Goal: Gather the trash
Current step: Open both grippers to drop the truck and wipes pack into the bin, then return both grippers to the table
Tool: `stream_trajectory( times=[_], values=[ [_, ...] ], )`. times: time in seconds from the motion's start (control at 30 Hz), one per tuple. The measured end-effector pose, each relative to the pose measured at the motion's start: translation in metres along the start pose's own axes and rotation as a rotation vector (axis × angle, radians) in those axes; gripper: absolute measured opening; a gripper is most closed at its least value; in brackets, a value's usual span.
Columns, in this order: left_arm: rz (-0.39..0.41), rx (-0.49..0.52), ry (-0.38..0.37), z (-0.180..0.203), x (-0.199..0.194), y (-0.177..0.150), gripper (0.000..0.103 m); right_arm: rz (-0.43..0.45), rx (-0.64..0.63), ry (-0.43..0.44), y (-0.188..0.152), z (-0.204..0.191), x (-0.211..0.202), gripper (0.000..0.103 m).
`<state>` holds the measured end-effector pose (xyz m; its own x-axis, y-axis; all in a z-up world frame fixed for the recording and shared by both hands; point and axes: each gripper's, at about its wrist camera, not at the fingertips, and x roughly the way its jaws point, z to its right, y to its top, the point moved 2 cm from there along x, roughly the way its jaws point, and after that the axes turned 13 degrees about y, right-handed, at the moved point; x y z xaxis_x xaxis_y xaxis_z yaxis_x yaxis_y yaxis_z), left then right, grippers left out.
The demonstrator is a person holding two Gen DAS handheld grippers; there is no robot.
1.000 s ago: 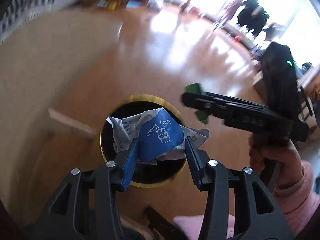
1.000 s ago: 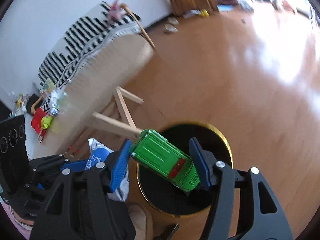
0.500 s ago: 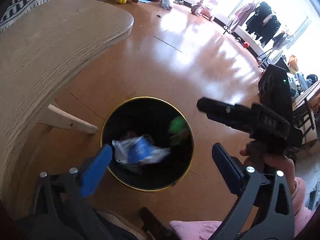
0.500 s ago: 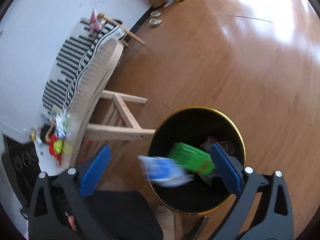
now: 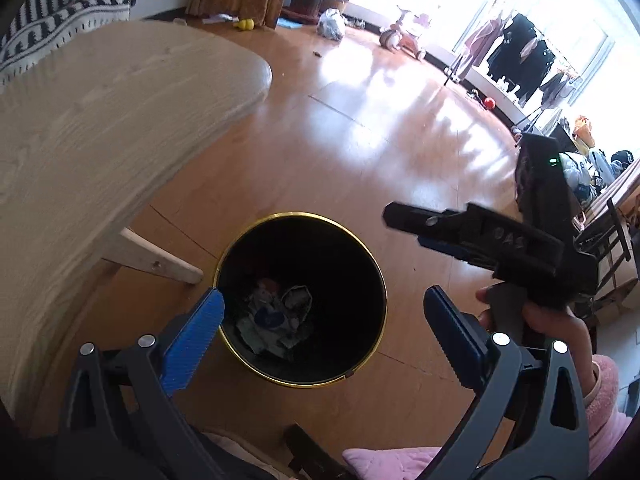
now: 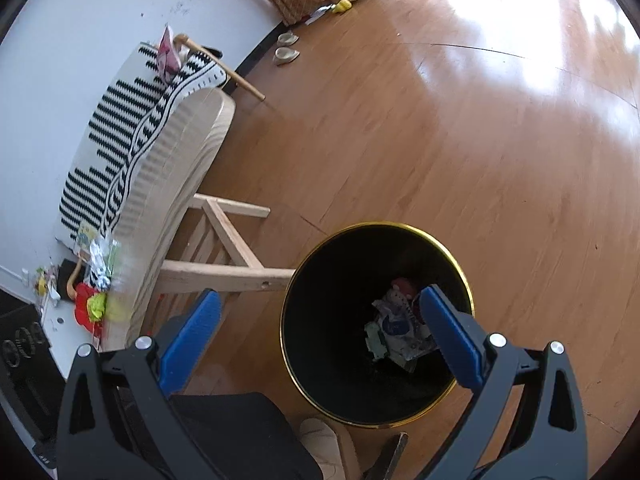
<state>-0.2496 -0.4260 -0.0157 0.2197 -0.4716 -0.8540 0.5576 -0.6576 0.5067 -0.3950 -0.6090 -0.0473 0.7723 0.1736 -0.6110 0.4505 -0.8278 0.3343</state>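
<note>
2 grippers are hanging over the black bin (image 5: 362, 264), both pointing down into it. The left gripper (image 5: 322, 320) is standing wide apart with nothing between its blue pads; its jaws have just been opening. The right gripper (image 6: 320, 312) is gaping the same way, also just released and empty. The crumpled wipes wrapper (image 6: 396, 330) is lying at the bottom of the bin among other scraps, so this drop is looking finished. More litter (image 6: 96, 276) is sitting on the white surface beside the wooden bench (image 5: 100, 128). Doing the next part well probably means lifting both tools clear of the gold rim before swinging away, keeping the jaws spread, and approaching that litter 1 piece at a time so neither gripper is crowding the other.
</note>
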Motion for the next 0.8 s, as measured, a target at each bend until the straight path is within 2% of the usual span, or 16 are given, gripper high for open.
stream_trajectory(
  times=[0.17, 0.27, 0.37, 0.4, 0.47, 0.53, 0.63, 0.7, 0.73, 0.8],
  values=[
    [0.134, -0.083, -0.009, -0.043, -0.070, 0.008, 0.097, 0.006, -0.102, -0.043, 0.007, -0.040, 0.007, 0.097],
    [0.259, -0.157, 0.034, -0.103, -0.129, 0.010, 0.097, 0.007, -0.193, -0.054, 0.021, -0.083, 0.019, 0.097],
    [0.352, -0.261, 0.172, -0.187, -0.184, -0.008, 0.097, -0.004, -0.321, -0.022, 0.034, -0.154, 0.045, 0.097],
    [0.366, -0.313, 0.245, -0.224, -0.200, -0.022, 0.097, -0.015, -0.370, -0.006, 0.036, -0.179, 0.057, 0.097],
    [0.358, -0.428, 0.403, -0.298, -0.221, -0.057, 0.097, -0.071, -0.504, 0.042, 0.030, -0.244, 0.091, 0.097],
    [0.308, -0.542, 0.519, -0.358, -0.230, -0.090, 0.097, -0.145, -0.611, 0.090, 0.017, -0.297, 0.127, 0.097],
    [0.244, -0.647, 0.644, -0.430, -0.234, -0.127, 0.097, -0.247, -0.777, 0.152, -0.015, -0.370, 0.187, 0.097],
    [0.209, -0.681, 0.712, -0.470, -0.227, -0.139, 0.097, -0.262, -0.928, 0.123, -0.038, -0.408, 0.230, 0.097],
    [0.192, -0.701, 0.721, -0.486, -0.221, -0.143, 0.097, -0.271, -0.991, 0.101, -0.049, -0.422, 0.250, 0.097],
    [0.159, -0.737, 0.684, -0.508, -0.208, -0.152, 0.097, -0.304, -1.050, 0.094, -0.065, -0.438, 0.279, 0.097]
  ],
)
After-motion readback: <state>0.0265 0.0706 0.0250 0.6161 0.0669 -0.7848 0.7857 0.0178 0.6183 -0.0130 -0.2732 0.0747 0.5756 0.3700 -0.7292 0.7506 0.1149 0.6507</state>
